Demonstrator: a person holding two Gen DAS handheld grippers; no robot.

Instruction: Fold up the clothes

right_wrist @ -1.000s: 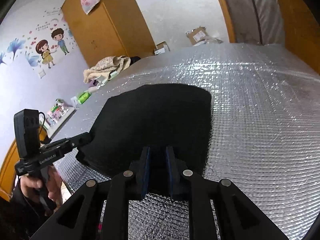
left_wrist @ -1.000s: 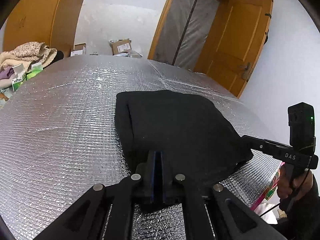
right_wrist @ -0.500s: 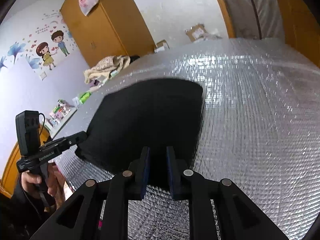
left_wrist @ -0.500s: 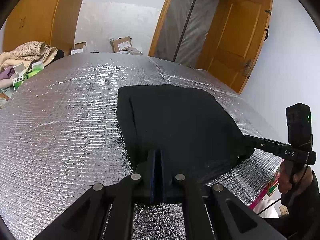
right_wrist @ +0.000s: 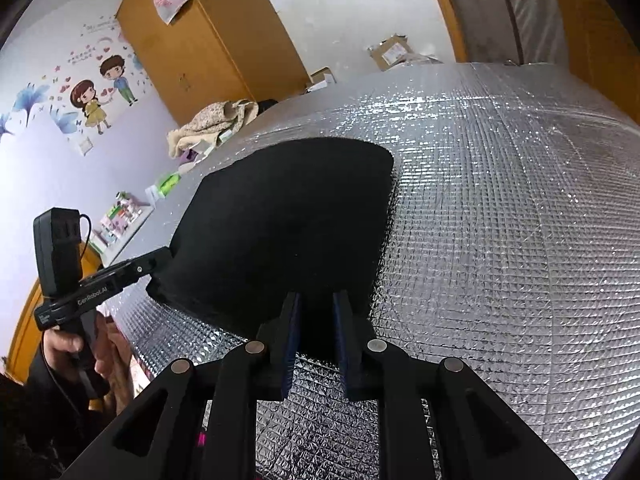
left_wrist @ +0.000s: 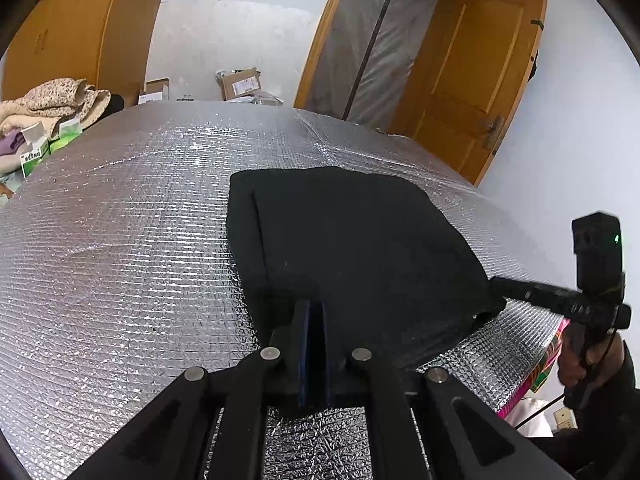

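Observation:
A black folded garment (left_wrist: pixel 352 240) (right_wrist: pixel 288 220) lies on the silver foil table (left_wrist: pixel 120 240), with its near edge at both grippers. My left gripper (left_wrist: pixel 314 304) pinches the near left corner; its jaws are opening slightly, and cloth is still between the pads. In the right wrist view its tip (right_wrist: pixel 162 258) meets that corner. My right gripper (right_wrist: pixel 316 296) holds a thick fold at the near right corner, with the cloth filling the gap between its pads. The left wrist view shows its tip (left_wrist: pixel 494 282) against the cloth.
A heap of beige clothes (left_wrist: pixel 52 100) and green-white boxes (left_wrist: pixel 34 156) sit at the table's far left. Cardboard boxes (left_wrist: pixel 240 82) stand beyond the far edge, and a wooden door (left_wrist: pixel 480 80) stands open at the right. The person's hands (left_wrist: pixel 576 364) (right_wrist: pixel 68 340) hold the gripper handles off the near edge.
The garment's far right corner has drawn in a little toward the left in the right wrist view. Both grippers stay at the near edge.

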